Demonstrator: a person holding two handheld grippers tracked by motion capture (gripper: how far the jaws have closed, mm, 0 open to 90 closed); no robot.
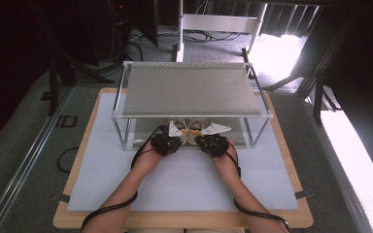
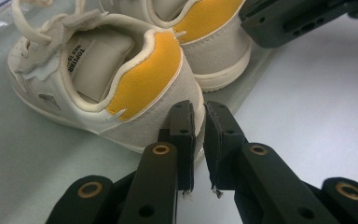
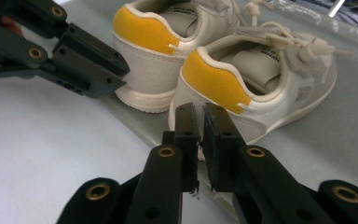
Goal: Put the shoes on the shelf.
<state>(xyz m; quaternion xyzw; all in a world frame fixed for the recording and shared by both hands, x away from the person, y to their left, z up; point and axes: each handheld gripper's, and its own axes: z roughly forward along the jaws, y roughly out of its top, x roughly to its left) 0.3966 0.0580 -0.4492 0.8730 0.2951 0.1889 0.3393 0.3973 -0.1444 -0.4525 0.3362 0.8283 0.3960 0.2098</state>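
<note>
In the right gripper view, the right claw (image 3: 199, 116) rises from the bottom edge with its two black jaws drawn almost together, a thin slit left between them, their tips just at the heel of the nearer shoe (image 3: 261, 88), a cream sneaker with a yellow heel patch. A second matching shoe (image 3: 168, 46) stands just beside it, heels toward the camera and laces at the far end, both resting on a pale grey surface (image 3: 42, 154). The left claw (image 3: 98, 70) reaches in from the upper left, its dark tip close to the heel of the second shoe.
</note>
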